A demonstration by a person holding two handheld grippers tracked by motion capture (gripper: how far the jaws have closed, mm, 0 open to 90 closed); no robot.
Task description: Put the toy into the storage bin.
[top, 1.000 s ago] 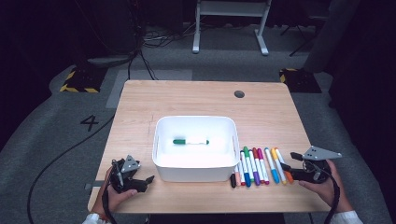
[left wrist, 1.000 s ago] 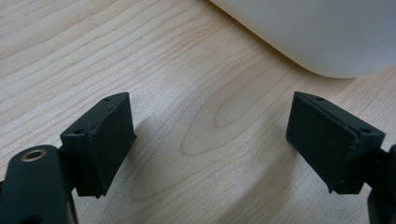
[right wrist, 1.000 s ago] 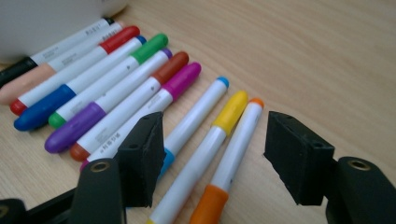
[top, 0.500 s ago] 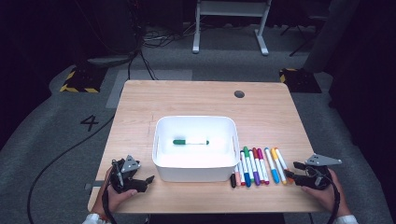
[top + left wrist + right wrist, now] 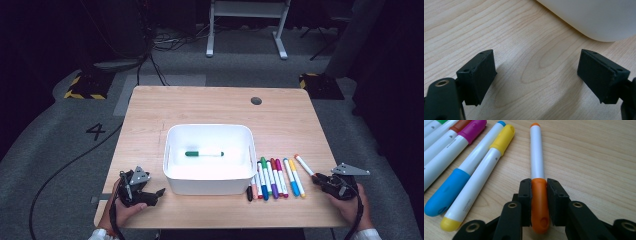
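An orange-capped white marker (image 5: 537,157) lies on the wooden table (image 5: 200,105), at the right end of a row of several coloured markers (image 5: 272,177). My right gripper (image 5: 539,195) has just been closing and is now shut on the marker's orange cap, low at the table's front right (image 5: 317,178). A white bin (image 5: 167,150) in the middle holds one green-capped marker (image 5: 204,154). My left gripper (image 5: 159,191) rests at the front left, beside the bin's near corner (image 5: 594,17). Its jaws are open with only bare wood between them (image 5: 536,72).
A yellow-capped marker (image 5: 484,170) and a blue-capped one (image 5: 461,180) lie just left of the held marker. A dark round hole (image 5: 256,100) sits at the table's back right. Cables and a white frame stand on the floor beyond the table.
My right gripper has come down and slightly right to the orange marker's near end, and its jaws have shut on the cap. The left gripper has kept still.
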